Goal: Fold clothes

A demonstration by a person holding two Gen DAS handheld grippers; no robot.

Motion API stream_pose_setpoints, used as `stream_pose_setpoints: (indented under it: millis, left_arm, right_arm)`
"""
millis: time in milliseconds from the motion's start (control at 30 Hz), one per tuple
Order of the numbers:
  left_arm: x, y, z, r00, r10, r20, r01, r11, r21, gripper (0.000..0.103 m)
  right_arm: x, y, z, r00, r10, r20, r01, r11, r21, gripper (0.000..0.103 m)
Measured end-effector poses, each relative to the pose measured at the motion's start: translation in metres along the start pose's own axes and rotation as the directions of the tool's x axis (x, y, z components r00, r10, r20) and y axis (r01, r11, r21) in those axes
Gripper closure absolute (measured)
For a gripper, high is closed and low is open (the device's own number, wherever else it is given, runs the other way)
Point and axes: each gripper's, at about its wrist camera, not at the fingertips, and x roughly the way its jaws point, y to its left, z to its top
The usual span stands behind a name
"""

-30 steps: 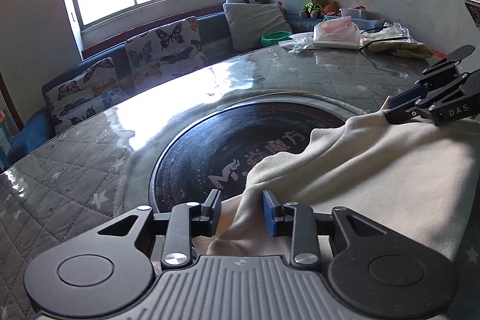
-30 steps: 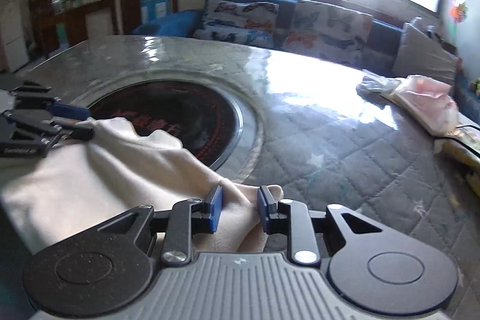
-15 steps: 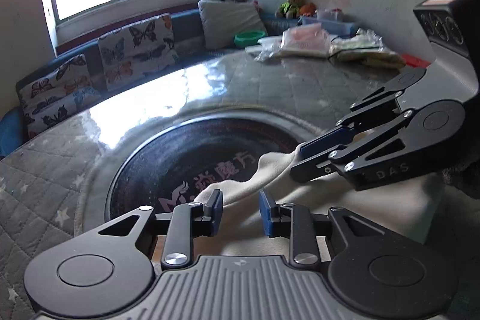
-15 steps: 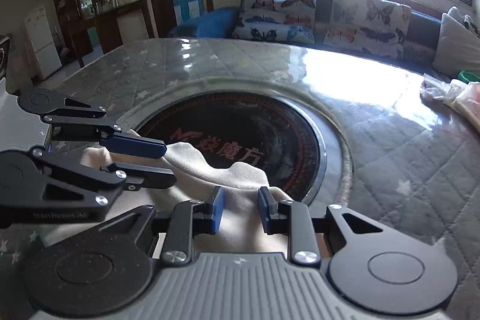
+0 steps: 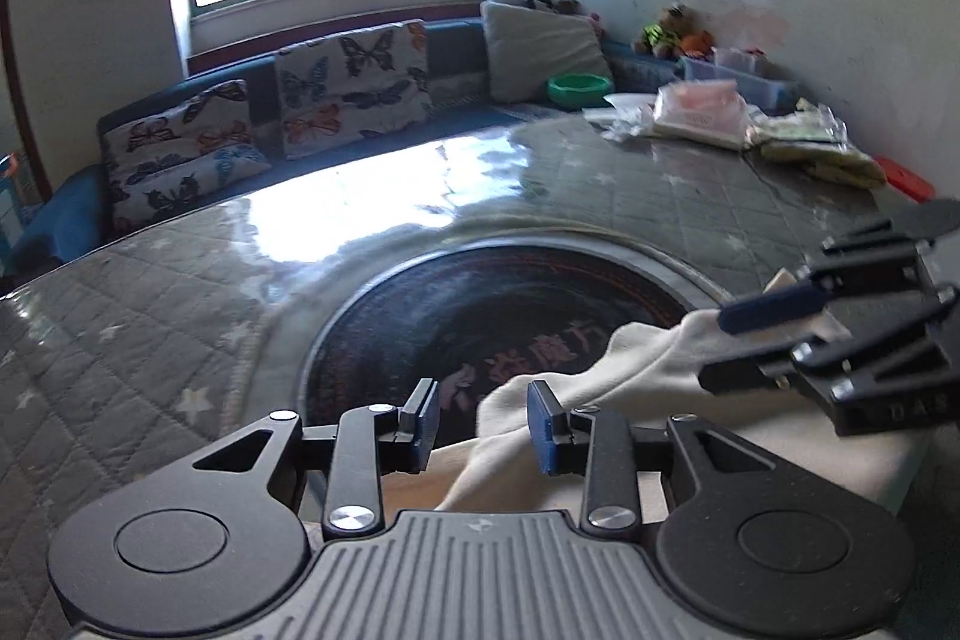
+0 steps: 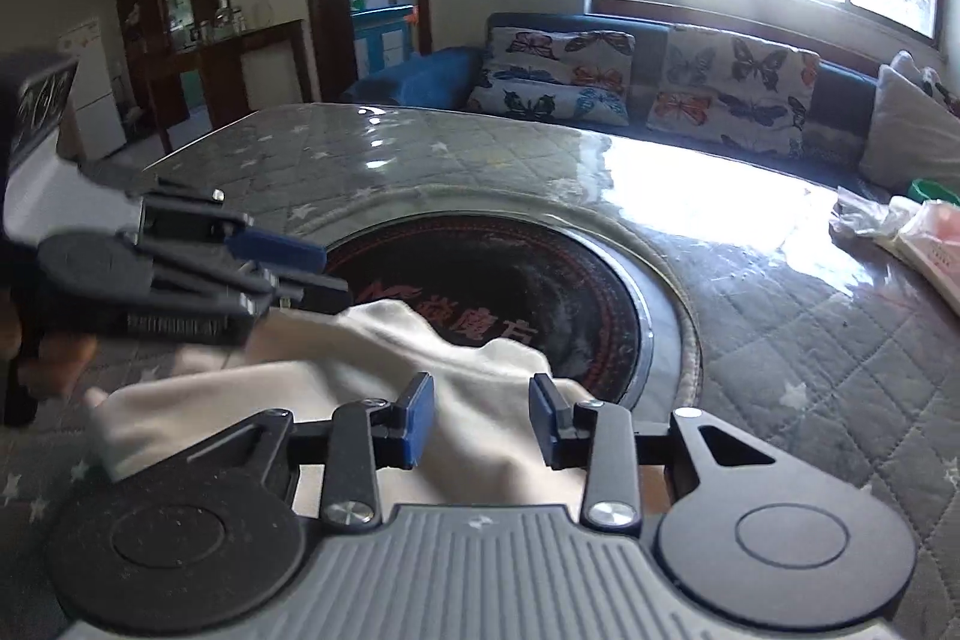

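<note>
Left hand-held gripper [image 5: 483,424] and right hand-held gripper [image 6: 480,421]: both spread, nothing pinched.
Cream garment [image 6: 336,370]: lies bunched on the desk [image 6: 810,340], its edge over the dark round inset [image 6: 510,274], passing between both pairs of blue pads [image 5: 543,427]; likely released to let a fold settle. Butterfly cushions [image 5: 354,85] beyond.

Each wrist camera sits low behind its own jaws, looking forward across the bench [image 5: 600,196]. Both views share the dark round inset [image 5: 510,304], cream garment [image 6: 336,382] and sofa [image 6: 660,58].
</note>
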Motion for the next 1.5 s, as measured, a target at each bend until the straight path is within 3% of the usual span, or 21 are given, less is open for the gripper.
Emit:
stream_pose_setpoints:
  millis: [200,433,567,633,667,833,1000,1167,1333,1500]
  left_arm:
    - [-0.033,0.008,-0.008,0.999,-0.013,0.038,0.016,0.998,-0.064,0.081]
    - [-0.037,0.026,-0.028,0.99,0.139,0.0,-0.137,0.977,-0.165,0.078]
    - [-0.029,0.032,-0.033,0.988,0.15,-0.03,-0.153,0.972,-0.176,0.078]
    - [-0.032,0.031,-0.031,0.988,0.156,-0.014,-0.157,0.975,-0.157,0.094]
    - [-0.034,0.03,-0.03,0.987,0.159,-0.005,-0.158,0.976,-0.147,0.096]
    - [-0.04,0.028,-0.024,0.984,0.173,0.033,-0.169,0.981,-0.096,0.097]
    - [-0.022,0.037,-0.028,0.988,0.151,-0.03,-0.153,0.984,-0.088,0.097]
    - [-0.026,0.036,-0.026,0.991,0.13,-0.019,-0.131,0.99,-0.044,0.097]
    - [-0.023,0.033,-0.022,0.992,0.126,-0.017,-0.124,0.99,0.06,0.097]
    - [-0.017,0.034,-0.019,0.995,0.098,-0.031,-0.092,0.985,0.146,0.097]
  right_arm:
    - [-0.002,0.016,-0.009,0.999,0.037,0.002,-0.037,0.999,-0.003,0.068]
    - [0.004,0.019,-0.014,0.999,0.05,0.005,-0.05,0.998,0.029,0.068]
    - [0.004,0.018,-0.017,0.999,0.047,0.004,-0.047,0.998,0.044,0.067]
    - [0.004,0.018,-0.019,0.999,0.043,0.001,-0.043,0.998,0.045,0.067]
    - [0.004,0.018,-0.02,0.999,0.041,-0.001,-0.041,0.998,0.043,0.066]
    - [0.008,0.021,-0.026,1.0,0.02,-0.011,-0.02,1.0,0.0,0.061]
    - [0.002,0.031,-0.023,1.0,0.015,0.007,-0.014,0.999,-0.035,0.061]
    - [-0.007,0.058,-0.011,0.989,0.143,0.041,-0.139,0.986,-0.089,0.061]
    - [0.002,0.098,-0.018,0.965,0.262,0.005,-0.253,0.938,-0.238,0.066]
    - [-0.004,0.118,-0.032,0.966,0.259,0.003,-0.239,0.898,-0.37,0.068]
